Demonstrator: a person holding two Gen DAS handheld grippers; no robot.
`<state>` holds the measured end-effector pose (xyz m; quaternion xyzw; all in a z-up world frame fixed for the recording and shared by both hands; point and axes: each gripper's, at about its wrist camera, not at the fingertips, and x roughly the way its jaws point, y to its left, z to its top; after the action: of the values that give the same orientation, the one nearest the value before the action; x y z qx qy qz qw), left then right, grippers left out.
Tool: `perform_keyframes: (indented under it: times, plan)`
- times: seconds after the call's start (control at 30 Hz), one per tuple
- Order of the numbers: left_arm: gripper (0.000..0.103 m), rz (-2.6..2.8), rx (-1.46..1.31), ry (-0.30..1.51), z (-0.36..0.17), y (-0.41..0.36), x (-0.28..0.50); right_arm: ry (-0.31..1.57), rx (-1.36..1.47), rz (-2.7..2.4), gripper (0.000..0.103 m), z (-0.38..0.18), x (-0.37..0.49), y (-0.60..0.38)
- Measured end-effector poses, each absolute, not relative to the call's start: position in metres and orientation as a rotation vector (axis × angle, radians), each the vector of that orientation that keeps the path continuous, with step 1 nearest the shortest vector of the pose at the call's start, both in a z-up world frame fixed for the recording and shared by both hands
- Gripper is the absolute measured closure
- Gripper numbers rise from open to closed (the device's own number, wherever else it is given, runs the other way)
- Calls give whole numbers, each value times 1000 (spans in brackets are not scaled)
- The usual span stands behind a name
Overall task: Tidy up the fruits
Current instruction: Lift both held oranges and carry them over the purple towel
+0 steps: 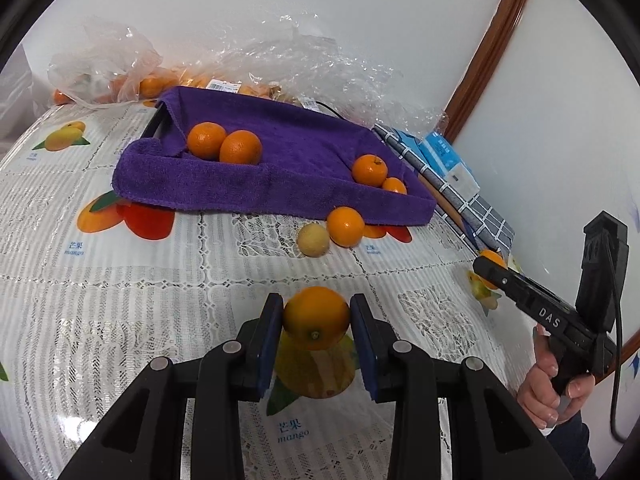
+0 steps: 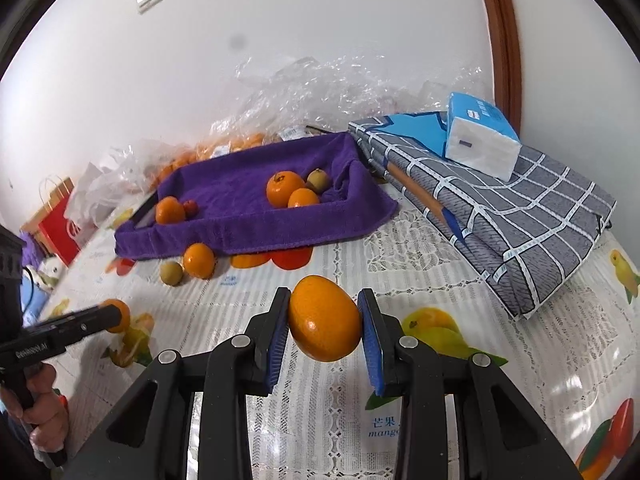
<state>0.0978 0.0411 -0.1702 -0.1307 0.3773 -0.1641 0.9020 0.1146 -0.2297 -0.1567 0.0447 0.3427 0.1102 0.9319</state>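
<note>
My left gripper point(image 1: 316, 320) is shut on an orange point(image 1: 316, 316), held above the table in front of the purple towel-lined tray point(image 1: 280, 196). My right gripper point(image 2: 324, 322) is shut on another orange point(image 2: 325, 318); it also shows in the left wrist view point(image 1: 490, 266) at the right. The tray point(image 2: 256, 228) holds several oranges point(image 1: 224, 144) point(image 2: 285, 188) and a small yellow-green fruit point(image 2: 318, 179). A loose orange point(image 1: 345, 226) and a pale yellow fruit point(image 1: 313, 239) lie on the tablecloth just in front of the tray.
Clear plastic bags with more oranges point(image 1: 152, 84) lie behind the tray against the wall. A folded grey checked cloth point(image 2: 500, 216) with a tissue pack point(image 2: 480, 136) lies right of the tray. A red paper bag point(image 2: 56, 220) stands far left.
</note>
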Motion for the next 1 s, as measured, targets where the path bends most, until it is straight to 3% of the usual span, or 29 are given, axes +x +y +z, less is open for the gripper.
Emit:
perform_keyframes:
  times: [0.6,1.0]
  plan:
    - [70,-207,-342,724,-146,85,110,678,78,266,69,-126,139,-194]
    - [70,-155,-318,580,-98,94,193,610,144,274,69,-97,214,-172]
